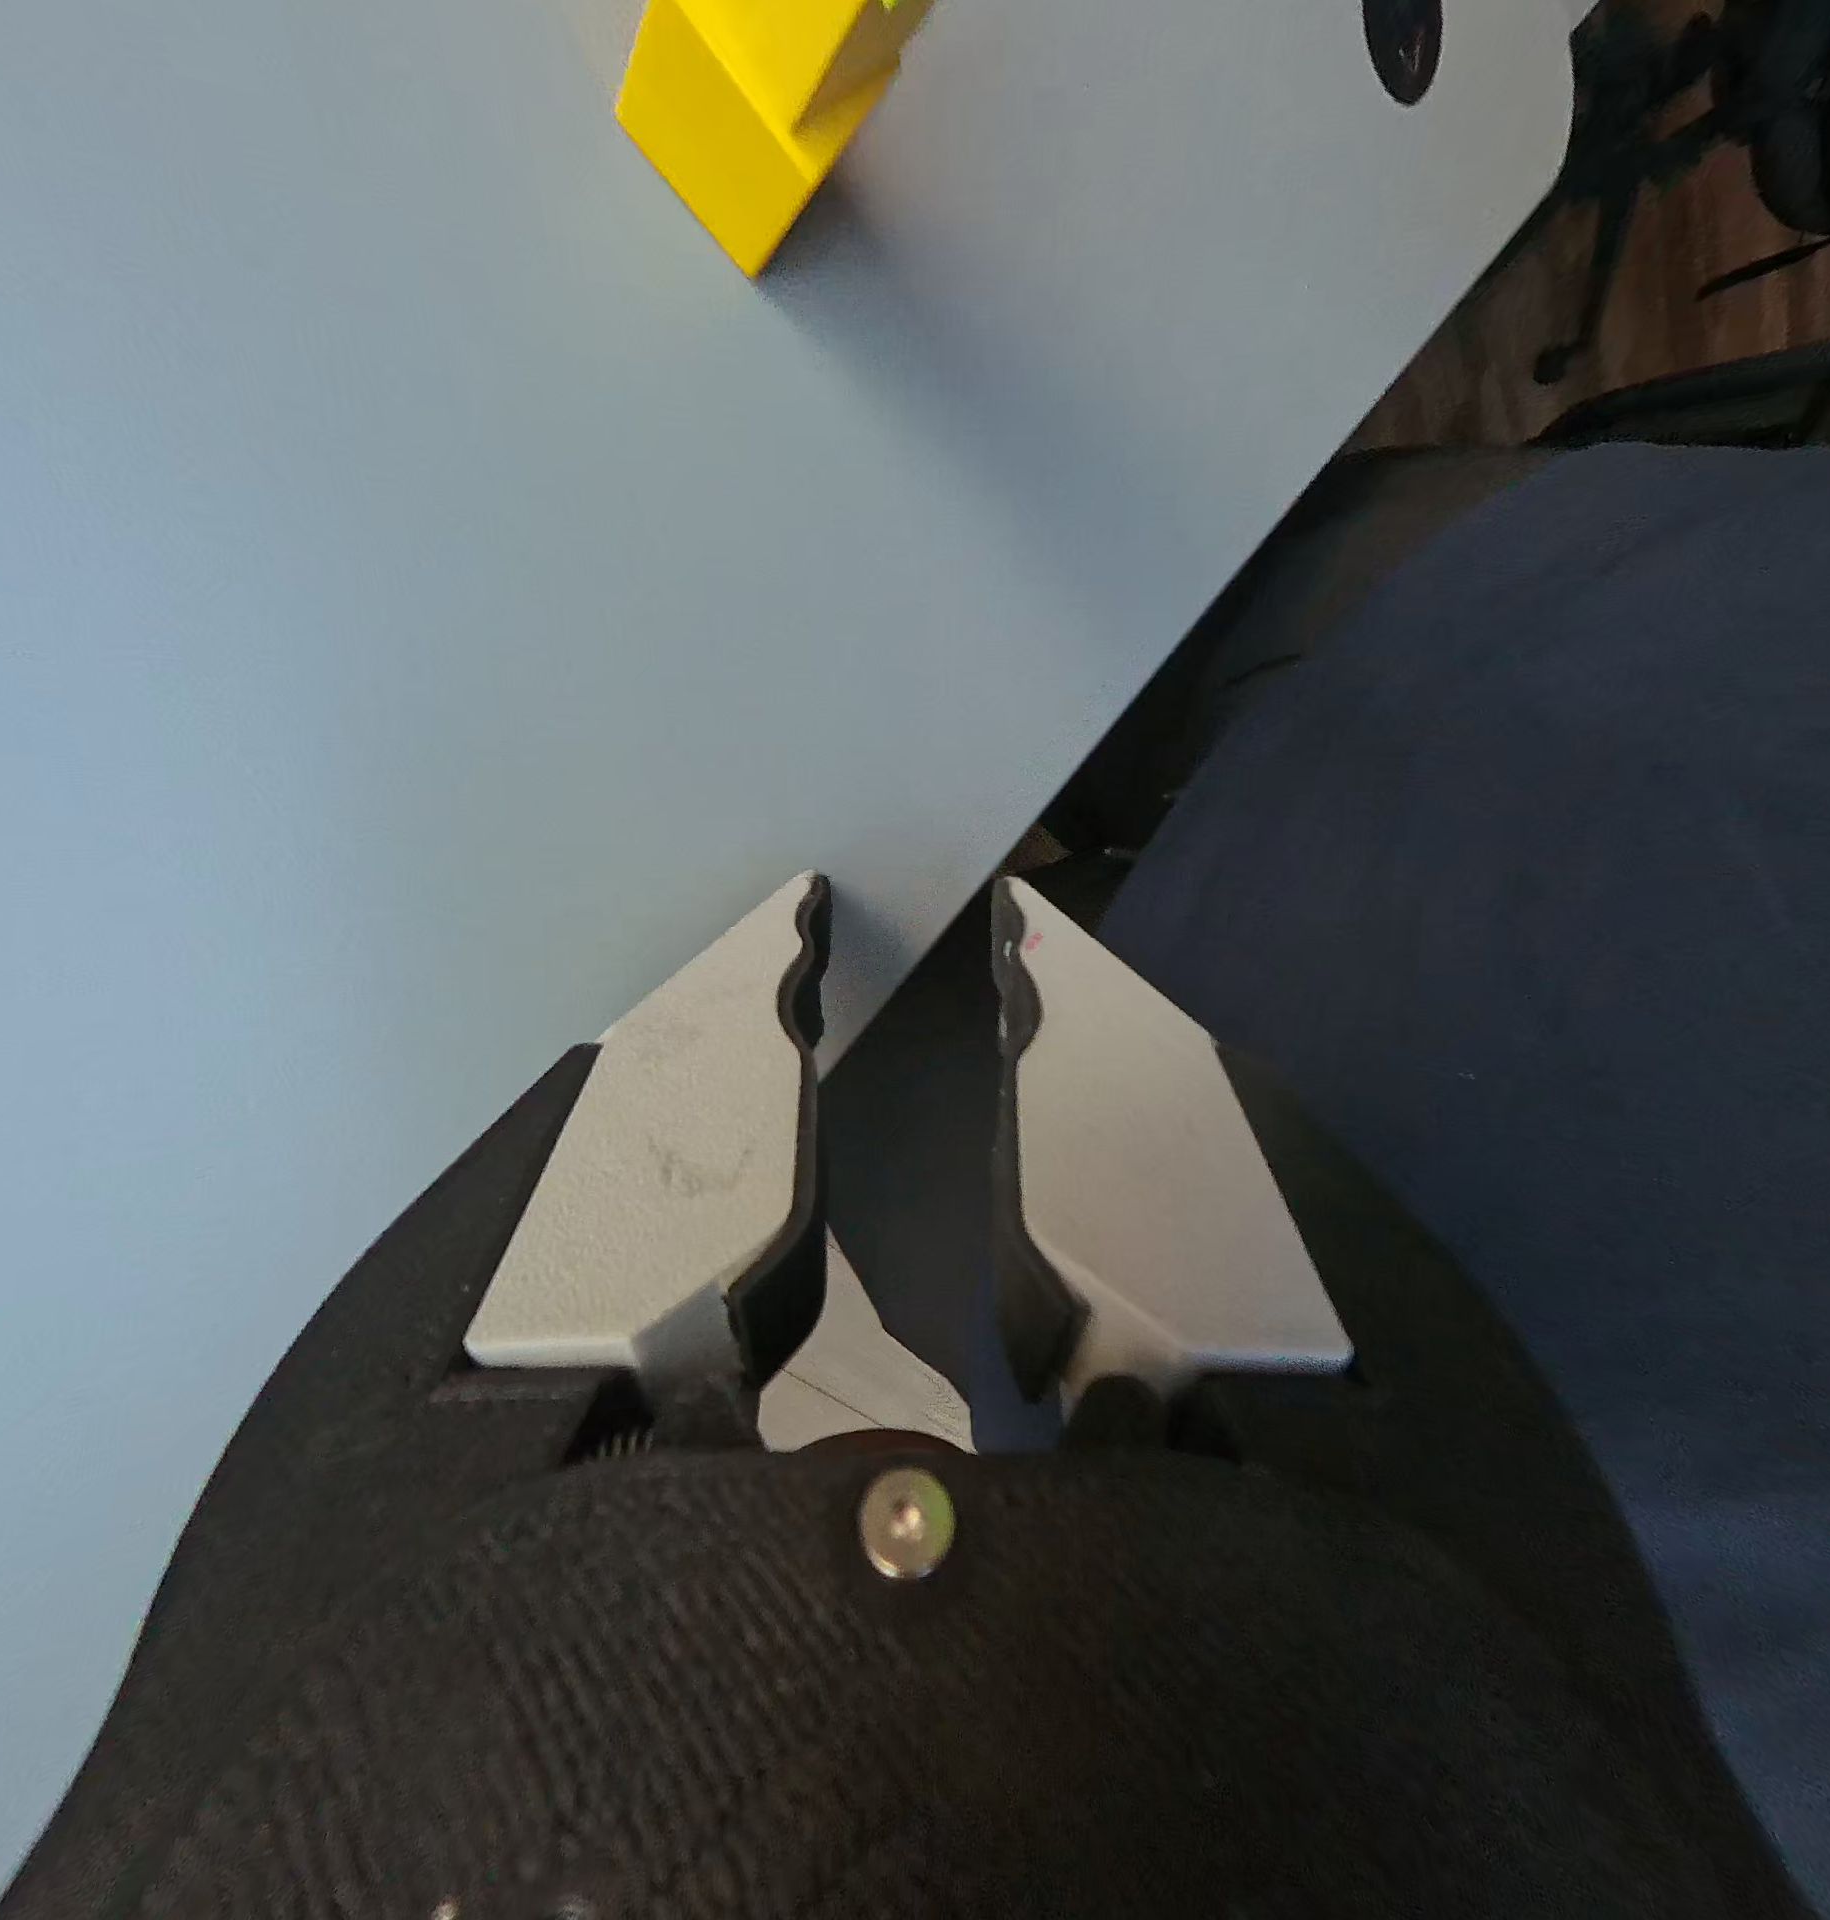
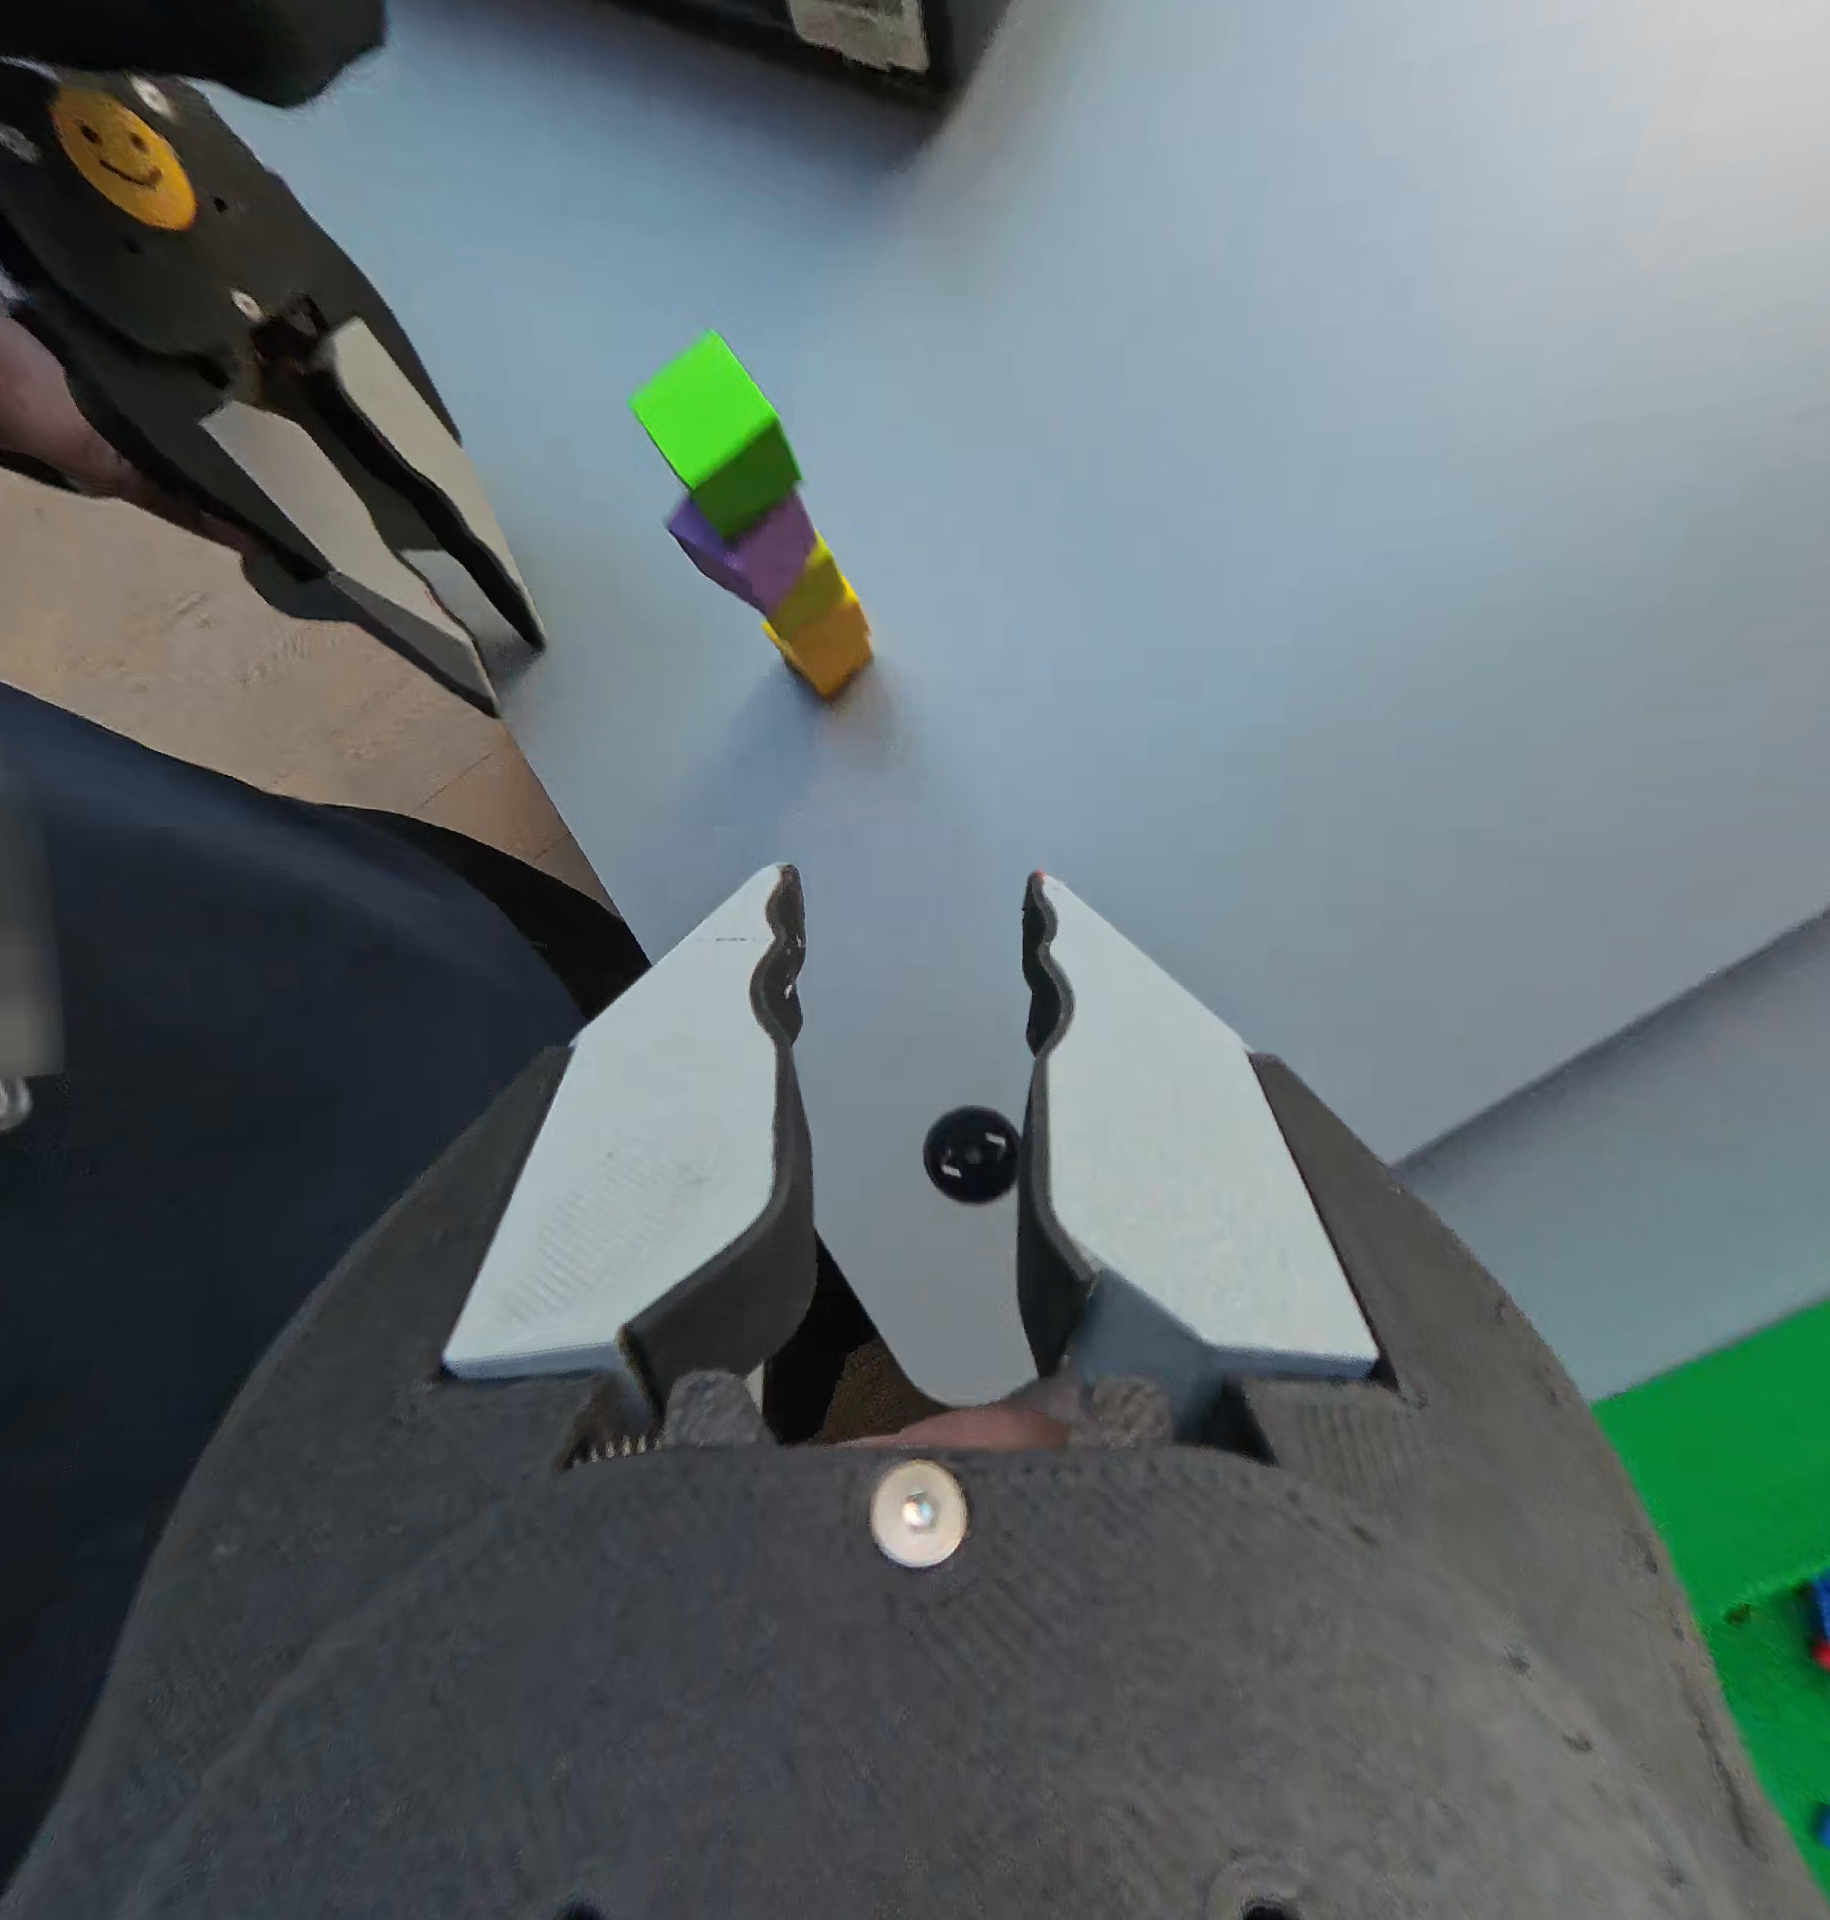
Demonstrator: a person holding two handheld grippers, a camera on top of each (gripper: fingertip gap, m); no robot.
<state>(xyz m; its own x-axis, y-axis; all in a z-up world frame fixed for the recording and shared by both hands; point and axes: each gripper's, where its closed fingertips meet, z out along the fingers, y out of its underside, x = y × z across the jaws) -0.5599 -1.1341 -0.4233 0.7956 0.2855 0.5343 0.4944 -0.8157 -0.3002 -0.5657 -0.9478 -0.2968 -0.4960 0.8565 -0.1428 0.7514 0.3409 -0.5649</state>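
Holding a hand-held gripper in each hand, we have both over a pale blue-grey worktop (image 2: 1306, 520), and both are bare, fingers apart with nothing between them.

Our right hand-held gripper (image 2: 913, 883) hangs above open worktop. Straight ahead of its fingertips, well apart from them, stands a leaning stack of blocks: a green block (image 2: 713, 426) on top, a purple block (image 2: 755, 551) under it, then an olive-yellow block (image 2: 812, 587) and a yellow block (image 2: 828, 649) at the base, touching the worktop. Below the gap between its fingers, nearer the palm, a small black round disc (image 2: 971, 1155) lies on the surface. To the far right a green mat (image 2: 1742, 1455) carries some small blue and red bits, too blurred to name.

Our left hand-held gripper (image 1: 911, 888) sits at the worktop's near edge: its left fingertip is over the surface, its right fingertip past the edge, above dark navy cloth (image 1: 1513, 935). From this view the stack's yellow base (image 1: 724, 135) shows far ahead and to the left, cut by the top of the view. In the right wrist view this same gripper (image 2: 506, 665) appears to the left of the stack, fingers pointing down at the worktop edge, with a yellow smiley sticker (image 2: 124, 156) on its black body.
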